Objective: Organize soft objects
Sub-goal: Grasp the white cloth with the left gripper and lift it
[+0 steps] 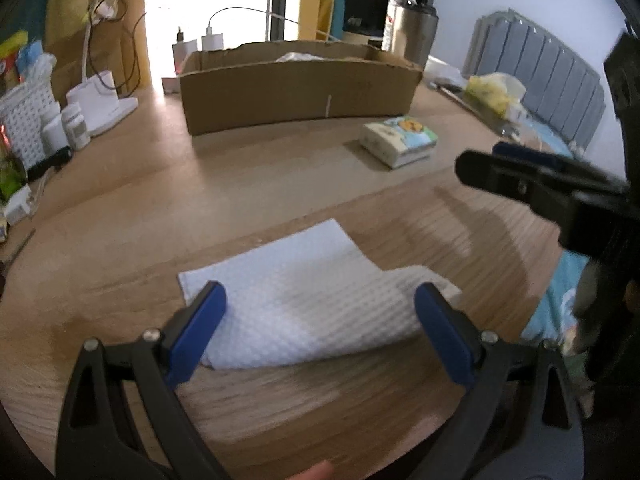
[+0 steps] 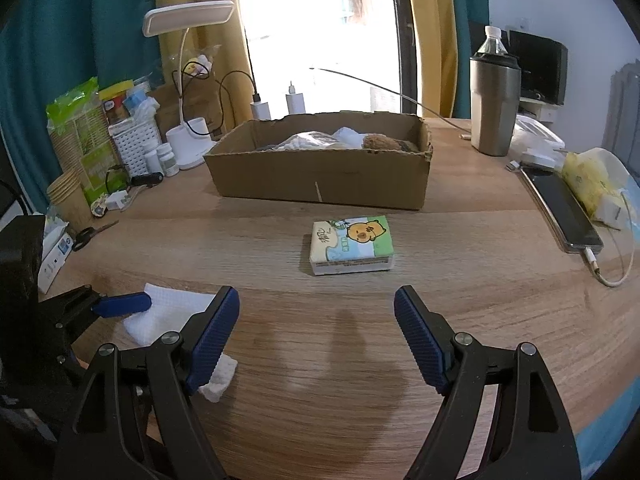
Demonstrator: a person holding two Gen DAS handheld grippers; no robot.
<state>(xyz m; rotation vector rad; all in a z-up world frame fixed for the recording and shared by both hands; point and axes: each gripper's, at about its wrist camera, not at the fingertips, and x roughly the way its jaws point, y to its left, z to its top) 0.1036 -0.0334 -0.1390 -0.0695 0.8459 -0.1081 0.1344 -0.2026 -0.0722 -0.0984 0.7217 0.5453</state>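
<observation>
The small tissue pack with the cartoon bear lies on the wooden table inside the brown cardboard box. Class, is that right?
Not quite. The small tissue pack with the cartoon bear lies on the wooden table in front of the brown cardboard box, not inside; the right wrist view shows this.

We cannot make out what fills the cardboard box (image 1: 296,88) from the left wrist view, its front wall hiding all but a pale scrap; our right gripper's finger (image 2: 212,336) covers part of the white cloth (image 2: 168,312); the tissue pack's (image 2: 352,245) small print is unreadable.
</observation>
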